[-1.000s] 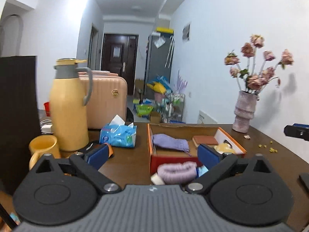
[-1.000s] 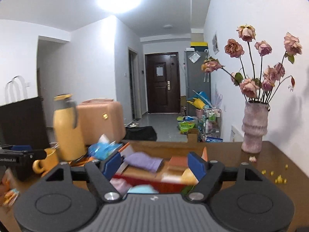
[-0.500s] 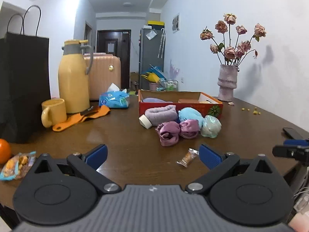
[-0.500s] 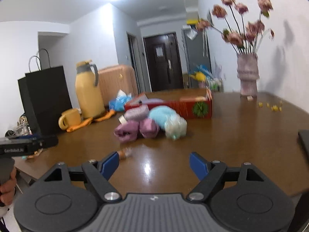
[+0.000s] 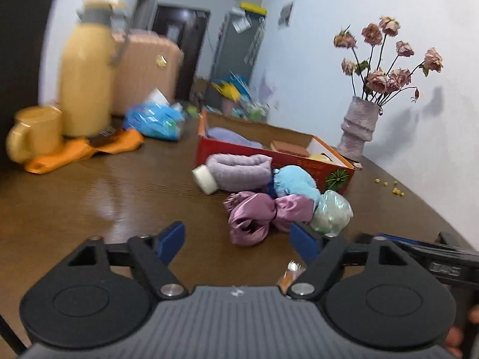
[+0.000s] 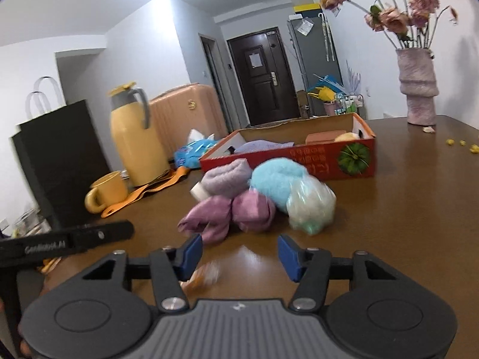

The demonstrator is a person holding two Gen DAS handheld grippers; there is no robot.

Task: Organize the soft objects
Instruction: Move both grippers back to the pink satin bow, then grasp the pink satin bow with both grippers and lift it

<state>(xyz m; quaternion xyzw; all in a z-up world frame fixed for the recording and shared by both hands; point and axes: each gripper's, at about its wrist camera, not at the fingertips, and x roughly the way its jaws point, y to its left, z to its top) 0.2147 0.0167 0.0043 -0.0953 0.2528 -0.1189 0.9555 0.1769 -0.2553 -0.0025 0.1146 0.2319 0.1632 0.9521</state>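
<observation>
A pile of soft things lies on the brown table before a red cardboard box (image 5: 317,164) (image 6: 314,161): a purple satin bundle (image 5: 257,215) (image 6: 227,212), a light blue fluffy roll (image 5: 295,184) (image 6: 277,179), a lilac towel roll (image 5: 238,170) (image 6: 226,176) and a pale green shiny ball (image 5: 330,212) (image 6: 311,206). A purple cloth (image 5: 230,136) lies inside the box. My left gripper (image 5: 238,240) is open and empty, just short of the satin bundle. My right gripper (image 6: 239,252) is open and empty, just short of the pile.
A yellow thermos (image 5: 85,80) (image 6: 136,137), yellow mug (image 5: 34,133) (image 6: 104,191), orange strap (image 5: 83,149), blue tissue pack (image 5: 154,121) and black bag (image 6: 60,161) stand left. A vase of dried roses (image 5: 359,128) (image 6: 417,86) is at the right. A wrapped candy (image 6: 200,276) (image 5: 292,272) lies near the grippers.
Both grippers pulled far back from the box to the table's near edge, then moved forward again toward the pile. Both stayed open.
</observation>
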